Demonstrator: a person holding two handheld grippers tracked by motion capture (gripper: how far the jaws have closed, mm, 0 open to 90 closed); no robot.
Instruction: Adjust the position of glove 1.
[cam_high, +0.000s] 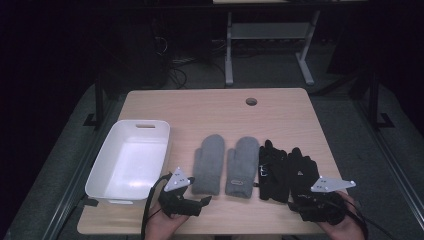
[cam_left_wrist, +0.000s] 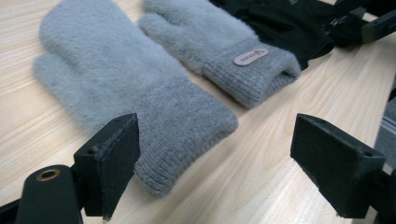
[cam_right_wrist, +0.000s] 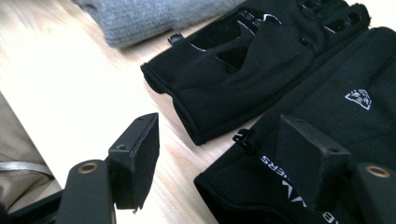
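Basically nothing is moved yet: all four gloves lie flat on the counter (cam_high: 280, 107), and the white bin (cam_high: 131, 161) at left holds nothing. Likely job is loading gloves into that bin, so every step is left. Left gripper (cam_high: 192, 200) is spread, jaws either side of the cuff of the left grey mitten (cam_left_wrist: 116, 84) without touching it; right grey mitten (cam_left_wrist: 219, 42) sits just beside it. Right gripper (cam_right_wrist: 219, 163) is spread too, one jaw over the cuff of the near black glove (cam_right_wrist: 336, 121), second black glove (cam_right_wrist: 243, 70) just beyond. Nothing blocks the path to the bin; adjacent gloves touching could drag along on a lift.
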